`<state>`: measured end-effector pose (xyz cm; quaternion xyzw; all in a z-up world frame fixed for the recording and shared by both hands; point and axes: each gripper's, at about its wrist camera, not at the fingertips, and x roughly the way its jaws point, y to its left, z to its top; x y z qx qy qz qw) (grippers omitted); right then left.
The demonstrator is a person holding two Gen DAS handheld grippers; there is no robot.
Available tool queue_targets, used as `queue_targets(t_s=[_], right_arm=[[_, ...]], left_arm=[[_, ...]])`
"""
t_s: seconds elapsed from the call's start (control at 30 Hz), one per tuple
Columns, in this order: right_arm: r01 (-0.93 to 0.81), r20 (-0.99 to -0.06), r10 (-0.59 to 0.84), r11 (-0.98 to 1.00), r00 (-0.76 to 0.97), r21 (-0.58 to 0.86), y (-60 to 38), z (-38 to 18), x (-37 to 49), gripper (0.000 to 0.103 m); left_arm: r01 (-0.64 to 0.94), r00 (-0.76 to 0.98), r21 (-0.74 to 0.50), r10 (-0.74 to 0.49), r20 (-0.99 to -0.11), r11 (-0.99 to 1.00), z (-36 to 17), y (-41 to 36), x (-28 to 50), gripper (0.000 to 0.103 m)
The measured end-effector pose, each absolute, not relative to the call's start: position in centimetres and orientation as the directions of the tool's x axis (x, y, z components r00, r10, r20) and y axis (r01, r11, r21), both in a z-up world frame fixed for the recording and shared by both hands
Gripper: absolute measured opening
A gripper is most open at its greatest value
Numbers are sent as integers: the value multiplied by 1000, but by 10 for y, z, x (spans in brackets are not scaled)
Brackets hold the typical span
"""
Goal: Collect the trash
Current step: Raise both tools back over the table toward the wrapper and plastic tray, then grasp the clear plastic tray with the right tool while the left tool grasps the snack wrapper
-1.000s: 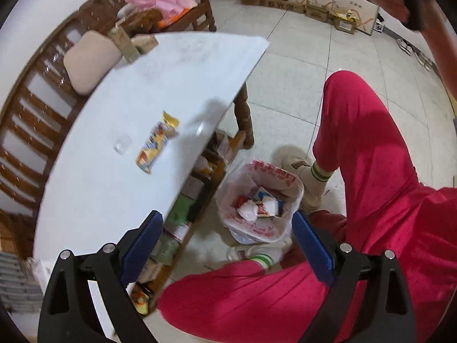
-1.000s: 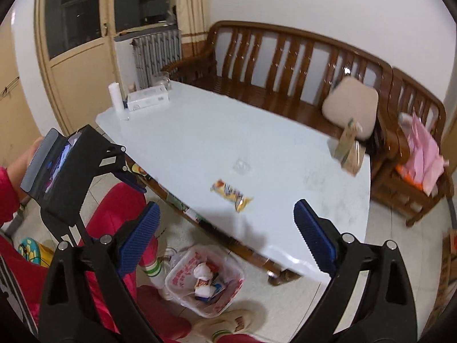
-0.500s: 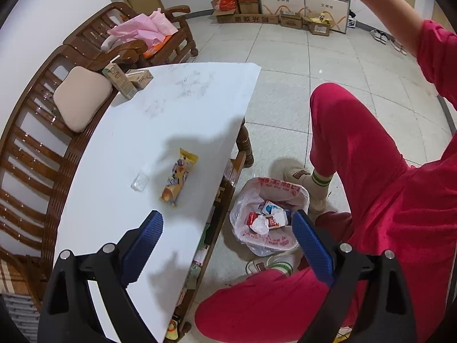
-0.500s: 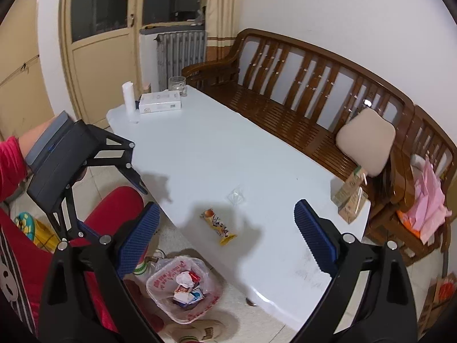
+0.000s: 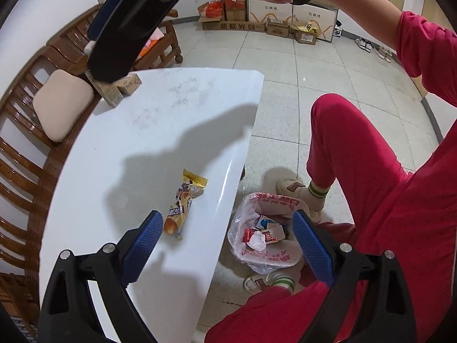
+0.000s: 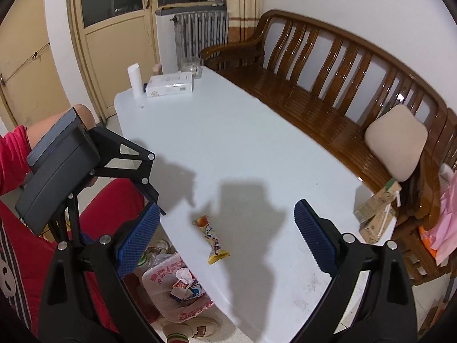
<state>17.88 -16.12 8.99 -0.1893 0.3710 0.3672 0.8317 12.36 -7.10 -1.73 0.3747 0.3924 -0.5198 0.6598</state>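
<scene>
Snack wrapper (image 5: pixel 185 205) near table (image 5: pixel 160 131) edge, seemingly unobstructed

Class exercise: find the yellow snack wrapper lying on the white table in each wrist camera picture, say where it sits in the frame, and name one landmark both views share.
Left wrist view: the snack wrapper lies lower centre-left, near the table's edge.
Right wrist view: the snack wrapper lies lower centre, between the open fingers.
Shared landmark: the trash bag on the floor beside the table.
</scene>
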Motion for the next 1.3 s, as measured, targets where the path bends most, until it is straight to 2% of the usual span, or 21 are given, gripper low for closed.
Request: queue_targets(t_s=[0.47, 0.77, 0.9, 1.07, 1.2, 1.3], right_arm=[[-783, -848, 446, 619, 287, 60, -148, -18, 258, 93], [-818, -863, 465, 563, 196, 118, -123, -67, 290, 92], [-834, -868, 467, 537, 168, 127, -112, -81, 301, 81], [-842, -871, 472, 518, 136, 149, -101, -98, 310, 79], [-841, -864, 492, 509, 109, 184, -98, -105, 317, 61], [-843, -850, 515, 501, 109, 196, -96, -108, 320, 60]], left_arm=[[978, 104, 26, -373, -922, 208, -74, -78, 178, 89], [978, 103, 34, -335, -936, 205, -103, -81, 193, 89], [977, 108, 40, -326, -939, 210, -114, -81, 198, 89], [974, 94, 21, -317, -944, 226, -127, -76, 208, 89], [969, 86, 2, -331, -940, 246, -132, -70, 213, 89], [968, 89, -5, -357, -930, 252, -130, -66, 215, 89]])
